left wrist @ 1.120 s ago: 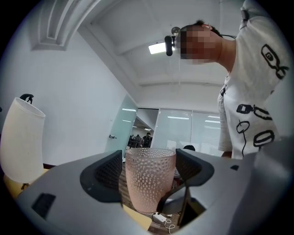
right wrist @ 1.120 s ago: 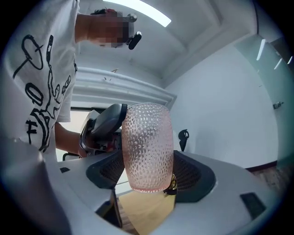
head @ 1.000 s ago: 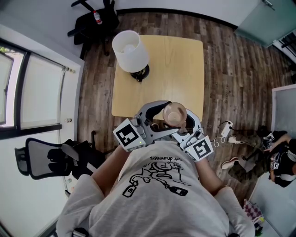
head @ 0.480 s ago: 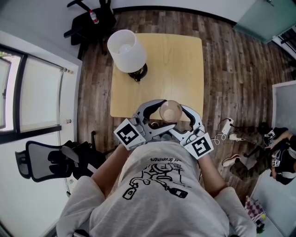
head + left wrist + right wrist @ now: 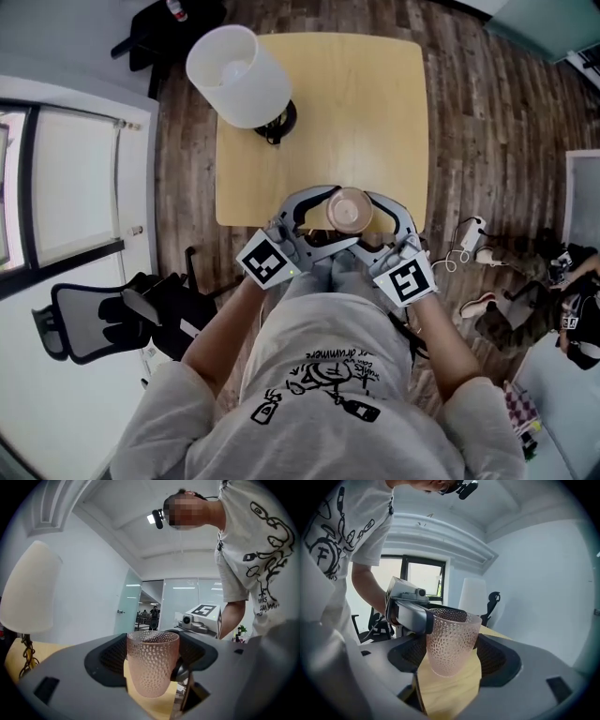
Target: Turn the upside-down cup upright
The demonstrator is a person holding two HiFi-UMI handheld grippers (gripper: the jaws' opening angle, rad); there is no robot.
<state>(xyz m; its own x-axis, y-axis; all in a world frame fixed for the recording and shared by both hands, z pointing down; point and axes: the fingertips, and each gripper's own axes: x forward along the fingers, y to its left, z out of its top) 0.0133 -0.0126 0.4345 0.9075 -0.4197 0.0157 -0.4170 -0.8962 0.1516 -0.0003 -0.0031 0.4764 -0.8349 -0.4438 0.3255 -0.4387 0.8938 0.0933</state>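
A pink dimpled glass cup (image 5: 349,210) hangs mouth up just above the near edge of the wooden table (image 5: 319,112). My left gripper (image 5: 337,219) reaches it from the left and my right gripper (image 5: 362,223) from the right. In the left gripper view the cup (image 5: 152,660) stands between both dark pads, its rim on top. The right gripper view shows the cup (image 5: 452,639) between its own pads too, tilted slightly, with a finger of the left gripper against its rim. Both grippers look shut on the cup.
A white-shaded lamp (image 5: 239,75) stands at the table's far left corner. An office chair (image 5: 103,319) is on the floor to my left, another black chair (image 5: 164,28) beyond the table, and cables with a plug (image 5: 469,244) lie to the right.
Both grippers and the cup have moved a little forward, away from my body and over the table's near edge. The cup stays mouth up between them.
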